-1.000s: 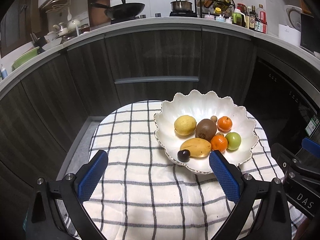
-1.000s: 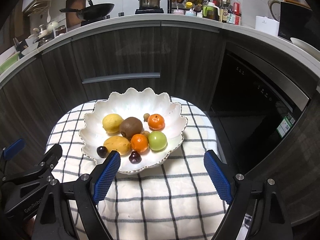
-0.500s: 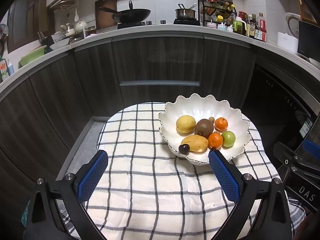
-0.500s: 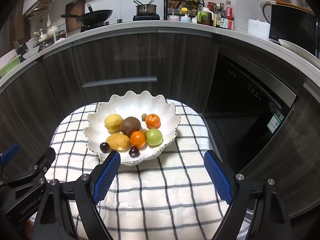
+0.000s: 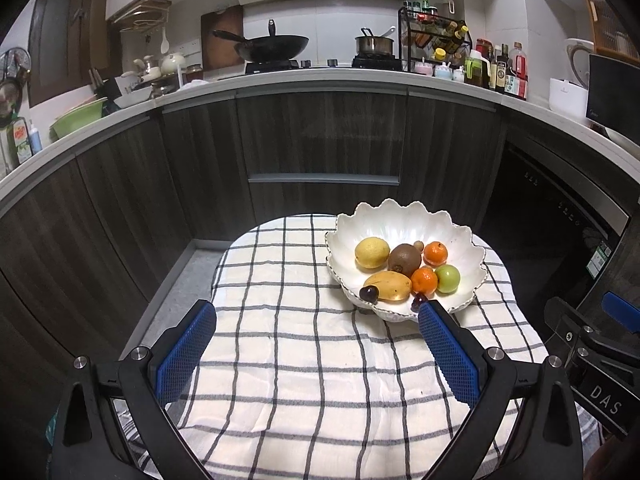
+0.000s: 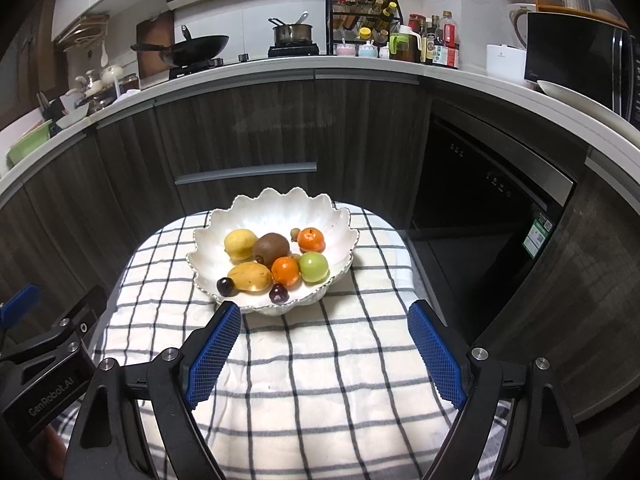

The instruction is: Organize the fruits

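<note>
White and glossy, a scalloped ceramic bowl [image 6: 276,216] sits at the far end of a checked cloth [image 6: 320,360] covering a small table. All the fruit lies inside it: a yellow lemon [image 6: 240,243], a fuzzy brown kiwi [image 6: 271,249], two oranges [image 6: 285,270], a smooth green apple [image 6: 314,267], an oblong mango [image 6: 251,276] lying crosswise, and two dark cherries [image 6: 279,293] near the front rim. The right gripper [image 6: 324,344] hovers with blue textured pads spread wide and empty; the bowl lies straight ahead, slightly left, near its left pad. The left gripper [image 5: 316,344], equally wide and empty, has the bowl ahead and to its right. The right one looks better aligned. No fruit appears outside the bowl, so the sorting seems complete.
</note>
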{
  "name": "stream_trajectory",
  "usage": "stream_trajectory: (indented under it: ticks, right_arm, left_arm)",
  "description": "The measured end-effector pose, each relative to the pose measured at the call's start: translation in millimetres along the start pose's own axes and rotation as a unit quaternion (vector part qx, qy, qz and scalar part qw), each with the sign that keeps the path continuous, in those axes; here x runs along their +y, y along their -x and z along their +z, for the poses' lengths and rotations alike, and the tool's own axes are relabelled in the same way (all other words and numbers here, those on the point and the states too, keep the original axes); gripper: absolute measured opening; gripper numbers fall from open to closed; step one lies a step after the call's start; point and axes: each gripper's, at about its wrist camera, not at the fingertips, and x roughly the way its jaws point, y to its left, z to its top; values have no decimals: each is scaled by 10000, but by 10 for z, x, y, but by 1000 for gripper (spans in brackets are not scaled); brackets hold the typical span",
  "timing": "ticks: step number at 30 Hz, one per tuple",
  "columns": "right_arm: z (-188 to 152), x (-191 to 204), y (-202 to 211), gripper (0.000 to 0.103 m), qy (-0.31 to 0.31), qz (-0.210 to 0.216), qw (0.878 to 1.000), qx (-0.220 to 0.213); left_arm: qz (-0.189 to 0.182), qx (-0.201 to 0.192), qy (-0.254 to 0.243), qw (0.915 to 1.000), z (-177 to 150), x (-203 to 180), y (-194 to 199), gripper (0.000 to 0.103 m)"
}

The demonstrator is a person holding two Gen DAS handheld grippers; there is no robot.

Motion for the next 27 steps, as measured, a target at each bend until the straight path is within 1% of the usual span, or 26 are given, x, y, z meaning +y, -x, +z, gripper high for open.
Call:
stream_trajectory:
  ticks: [9, 17, 27]
  right_arm:
    - [-113, 2, 261, 86, 27, 60, 9999, -132]
    - [-212, 57, 409, 86, 81, 74, 9997, -206]
    - [-243, 82, 416, 86, 137, 5, 9996, -239]
  left_arm:
    - [4, 20, 50, 10000, -154, 67, 260, 103]
    - [35, -14, 78, 10000, -227, 137, 379, 103]
    - [73, -42, 110, 9999, -257, 184, 417, 103]
